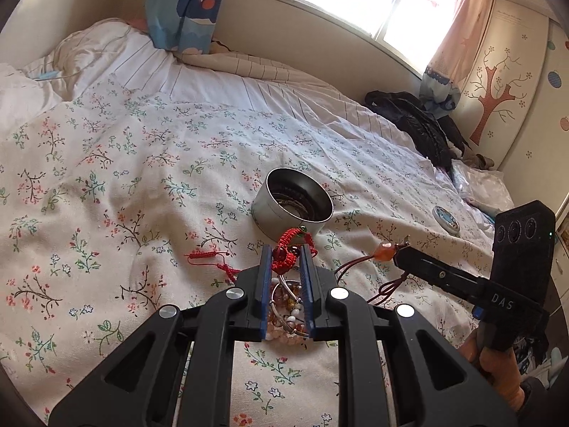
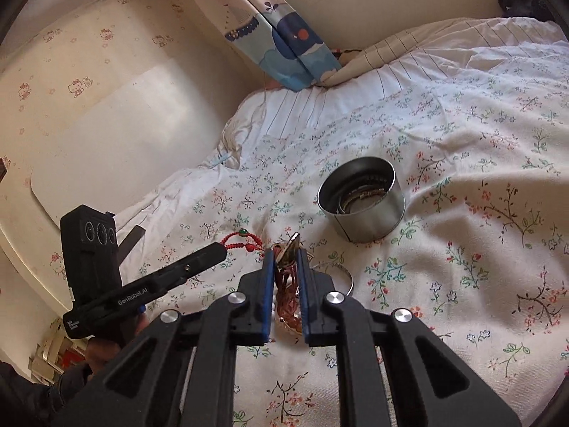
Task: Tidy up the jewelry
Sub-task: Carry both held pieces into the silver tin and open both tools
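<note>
Some bangles already lie in the round silver tin point(image 1: 292, 202). Just before it, the left gripper point(image 1: 286, 254) clamps a red braided cord bracelet point(image 1: 292, 245), the right gripper point(image 2: 286, 256) an amber pendant on brown cord point(image 2: 288, 249); a bead pile point(image 1: 288, 306) remains.

Floral bed point(image 1: 106, 185) bears tin point(image 1: 290, 210) (open), beads point(image 1: 284, 306).

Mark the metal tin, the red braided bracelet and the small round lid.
metal tin point(image 1: 284, 219): left wrist view, outer side wall.
red braided bracelet point(image 1: 288, 240): left wrist view, knotted cord above the fingertips.
small round lid point(image 1: 446, 221): left wrist view, patterned top face.
</note>
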Tool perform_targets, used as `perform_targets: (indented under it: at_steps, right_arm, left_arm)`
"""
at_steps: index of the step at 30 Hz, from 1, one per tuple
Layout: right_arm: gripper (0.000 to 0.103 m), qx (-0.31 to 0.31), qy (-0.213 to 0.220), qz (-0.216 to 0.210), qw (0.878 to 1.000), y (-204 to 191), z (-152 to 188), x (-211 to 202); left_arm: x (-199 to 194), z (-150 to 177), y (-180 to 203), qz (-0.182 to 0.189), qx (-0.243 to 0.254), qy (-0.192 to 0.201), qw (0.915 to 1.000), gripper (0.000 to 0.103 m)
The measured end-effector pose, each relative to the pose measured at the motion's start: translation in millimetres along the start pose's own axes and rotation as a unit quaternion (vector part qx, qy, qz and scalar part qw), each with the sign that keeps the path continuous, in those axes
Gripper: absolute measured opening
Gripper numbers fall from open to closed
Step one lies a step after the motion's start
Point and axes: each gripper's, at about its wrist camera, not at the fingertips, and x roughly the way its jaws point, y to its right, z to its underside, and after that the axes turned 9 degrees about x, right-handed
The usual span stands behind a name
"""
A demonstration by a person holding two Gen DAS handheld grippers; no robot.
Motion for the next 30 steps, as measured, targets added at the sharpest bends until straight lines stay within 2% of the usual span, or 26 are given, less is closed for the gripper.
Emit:
perform_targets:
  at_steps: [13, 23, 30]
  right_arm:
    - [0.014, 0.005, 0.073, 0.024, 0.997, 4.9, -33.4, -1.2]
    - [0.014, 0.002, 0.093, 0.042, 0.995, 13.0, -61.3, 22.9]
    - [0.014, -0.01, 0.091, 0.075, 0.993, 17.7, -73.1, 49.4]
  left_arm:
    - [22.9, -27.4, 9.2, -0.007, 0.004, 0.02, 0.9998, 0.014]
    - [60.2, -50.7, 20.2, -0.002, 0.011, 0.02, 0.9997, 0.014]
    - [83.0, -58.3, 18.7, -0.004, 0.008, 0.013, 0.9999, 0.014]
